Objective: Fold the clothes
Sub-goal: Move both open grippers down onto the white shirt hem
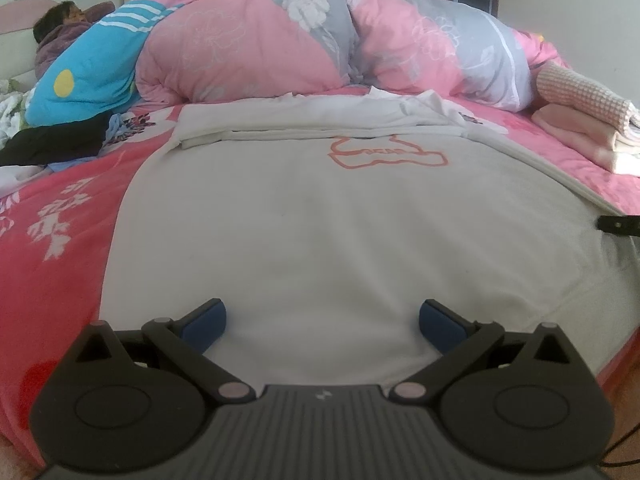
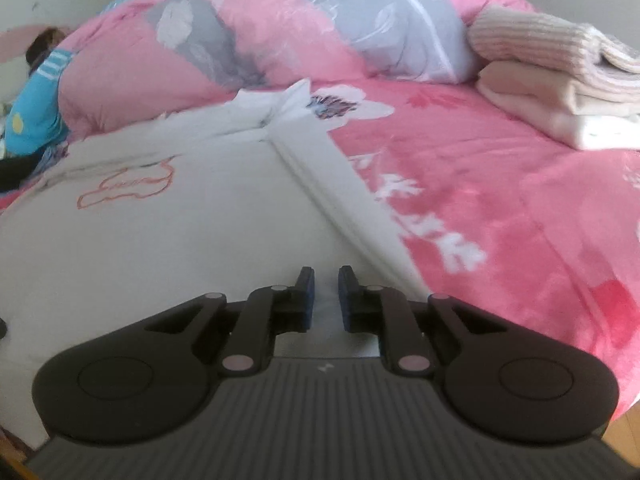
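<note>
The bed carries everything here, covered by a pink sheet printed with white flowers. A white garment with an orange outline print lies flat across its near part, its far end folded back on itself. Behind it a bulky pink and grey quilt is heaped across the bed. To the left of the garment lie a dark garment and a blue pillow with a yellow dot. At the far right sits a stack of folded pale pink clothes, well apart from the white garment.
</note>
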